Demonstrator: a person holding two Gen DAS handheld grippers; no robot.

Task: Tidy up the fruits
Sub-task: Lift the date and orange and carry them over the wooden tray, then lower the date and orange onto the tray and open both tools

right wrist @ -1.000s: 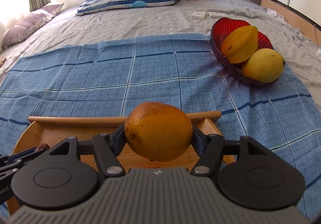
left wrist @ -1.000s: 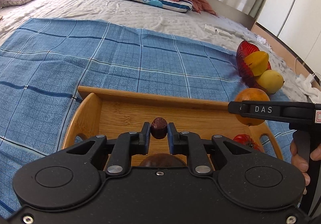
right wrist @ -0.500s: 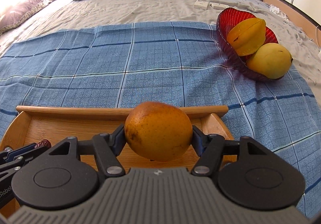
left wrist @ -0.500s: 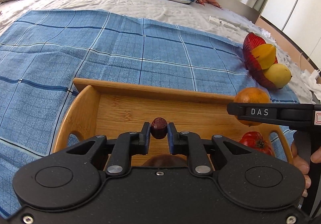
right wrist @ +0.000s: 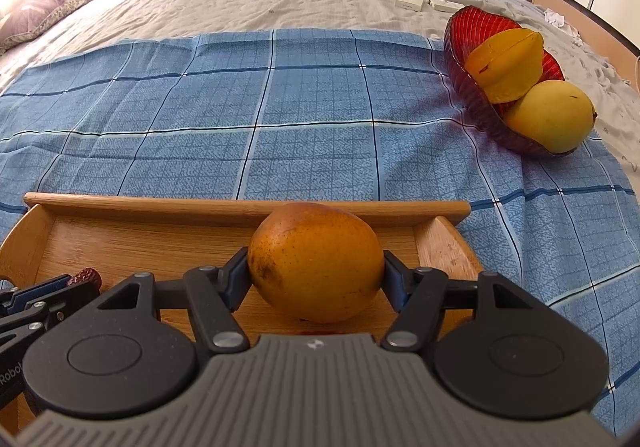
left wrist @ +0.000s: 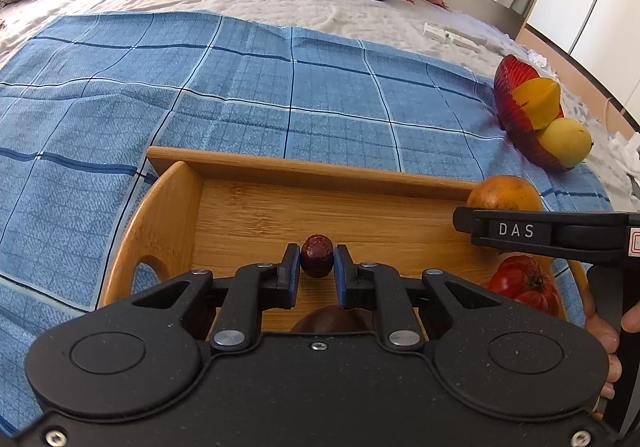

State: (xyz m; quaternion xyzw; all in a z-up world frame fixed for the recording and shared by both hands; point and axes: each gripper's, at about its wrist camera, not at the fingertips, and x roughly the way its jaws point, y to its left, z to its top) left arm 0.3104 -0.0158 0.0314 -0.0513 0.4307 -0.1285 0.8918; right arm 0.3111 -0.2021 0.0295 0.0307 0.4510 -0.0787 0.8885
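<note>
My left gripper [left wrist: 317, 267] is shut on a small dark red date [left wrist: 317, 255] and hangs over the middle of the wooden tray [left wrist: 304, 171]. My right gripper [right wrist: 316, 279] is shut on a large orange mango [right wrist: 316, 261] above the tray's right part [right wrist: 248, 203]. In the left wrist view the same mango [left wrist: 504, 193] shows behind the right gripper's black finger, with a red tomato [left wrist: 524, 285] lying in the tray below it. A brown fruit [left wrist: 330, 321] peeks out just under my left gripper. The date [right wrist: 86, 277] also shows at the left of the right wrist view.
The tray rests on a blue checked cloth [right wrist: 280, 107] spread over a bed. A red glass bowl [right wrist: 480, 31] at the right holds a starfruit [right wrist: 508, 63] and a yellow mango [right wrist: 550, 115]. Pillows, a pink blanket and small white boxes [right wrist: 424, 2] lie farther back.
Both grippers have sunk a little toward the tray with their fruit still held; the tray and the tomato now show larger and nearer.
</note>
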